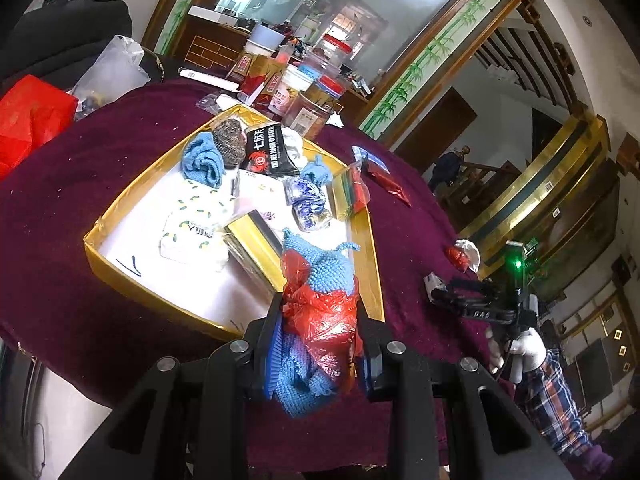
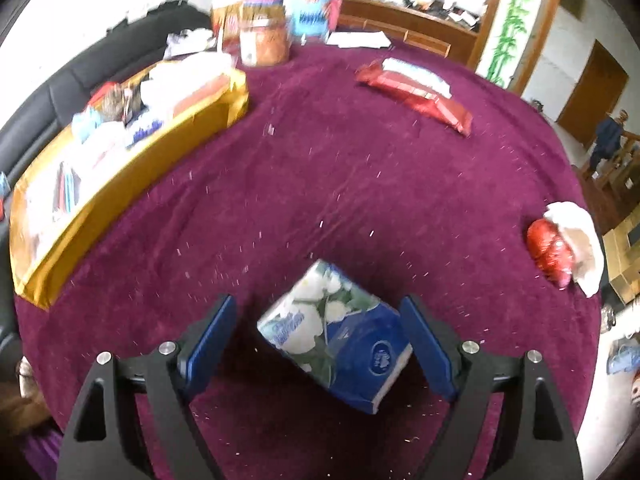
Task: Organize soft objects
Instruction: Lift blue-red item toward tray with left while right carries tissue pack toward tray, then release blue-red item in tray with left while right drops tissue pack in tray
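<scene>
My left gripper [image 1: 318, 312] is shut on a blue knitted piece wrapped in red plastic [image 1: 320, 304], held over the near corner of the gold box [image 1: 120, 276]. The box holds a blue cloth [image 1: 202, 158], a grey knit hat [image 1: 230, 142], tissue packs [image 1: 196, 224] and other soft items. My right gripper [image 2: 318, 320] is open, its jaws on either side of a blue and white floral tissue pack [image 2: 336, 336] that lies on the purple tablecloth [image 2: 340, 160]. The pads do not touch the pack. The gold box also shows in the right wrist view [image 2: 120, 184], at the left.
A red snack packet [image 2: 416, 92] lies at the far side of the table. A red and white bundle [image 2: 564, 248] sits at the right edge. Jars and cartons [image 1: 304, 92] stand behind the box. A red bag [image 1: 32, 120] is at the left.
</scene>
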`<state>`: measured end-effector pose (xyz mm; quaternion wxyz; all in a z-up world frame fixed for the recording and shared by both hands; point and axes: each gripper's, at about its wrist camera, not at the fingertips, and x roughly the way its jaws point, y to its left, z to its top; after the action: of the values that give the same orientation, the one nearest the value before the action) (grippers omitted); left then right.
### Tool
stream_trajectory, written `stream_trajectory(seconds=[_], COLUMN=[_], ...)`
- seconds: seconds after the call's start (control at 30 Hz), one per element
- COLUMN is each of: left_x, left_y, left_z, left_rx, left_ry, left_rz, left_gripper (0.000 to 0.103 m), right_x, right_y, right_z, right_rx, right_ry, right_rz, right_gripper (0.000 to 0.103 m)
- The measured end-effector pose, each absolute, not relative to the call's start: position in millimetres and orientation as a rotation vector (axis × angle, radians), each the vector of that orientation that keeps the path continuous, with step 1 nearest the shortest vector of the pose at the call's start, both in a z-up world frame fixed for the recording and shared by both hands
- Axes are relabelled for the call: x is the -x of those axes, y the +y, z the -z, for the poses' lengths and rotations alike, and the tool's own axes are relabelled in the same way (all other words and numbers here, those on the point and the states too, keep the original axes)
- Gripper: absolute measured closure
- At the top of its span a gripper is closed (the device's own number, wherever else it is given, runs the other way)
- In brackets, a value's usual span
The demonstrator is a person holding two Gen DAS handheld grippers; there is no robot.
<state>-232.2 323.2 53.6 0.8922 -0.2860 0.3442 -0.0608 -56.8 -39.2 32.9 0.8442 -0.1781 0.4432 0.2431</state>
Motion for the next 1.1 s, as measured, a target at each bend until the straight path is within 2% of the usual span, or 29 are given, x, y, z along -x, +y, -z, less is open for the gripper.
stream_trajectory(seconds=[0.07,0.17,0.27,0.33,0.37,0.53,0.83,1.0,1.1], left_x=[232.7,231.4,229.4,229.2,228.7,232.0,227.0,213.1,199.3], left_y=[324.6,326.6,327.1,326.9,326.9,329.4,338.6,341.9,346.7], left_z=[-52.8,-52.1,-51.3,-50.7,-50.4,-52.7,-48.2,-43.6,-36.3], left_rx=[0.593,0.596,0.595,0.59,0.585,0.569,0.558,0.52,0.509], left_ry=[0.717,0.719,0.72,0.722,0.724,0.721,0.737,0.787,0.828], left_rz=[0.119,0.113,0.114,0.112,0.108,0.088,0.054,0.003,-0.049], left_gripper=[0.073,0.073,0.073,0.073,0.073,0.073,0.073,0.073,0.069], right_x=[55.8,61.3,69.4,76.3,79.9,87.8,94.3,104.0,108.5], right_y=[-39.0,-41.8,-44.2,-44.6,-44.3,-46.1,-48.7,-11.5,23.0], right_z=[-23.6,-23.2,-29.3,-30.7,-31.8,-48.7,-93.6,-116.0,-122.1], right_rx=[0.38,0.362,0.328,0.324,0.318,0.252,0.072,-0.02,-0.038], right_ry=[0.954,0.94,0.958,0.964,0.961,0.928,0.853,0.847,0.857], right_rz=[-0.517,-0.505,-0.52,-0.518,-0.523,-0.513,-0.595,-0.746,-0.836], right_gripper=[0.023,0.043,0.051,0.07,0.073,0.08,0.08,0.08,0.08])
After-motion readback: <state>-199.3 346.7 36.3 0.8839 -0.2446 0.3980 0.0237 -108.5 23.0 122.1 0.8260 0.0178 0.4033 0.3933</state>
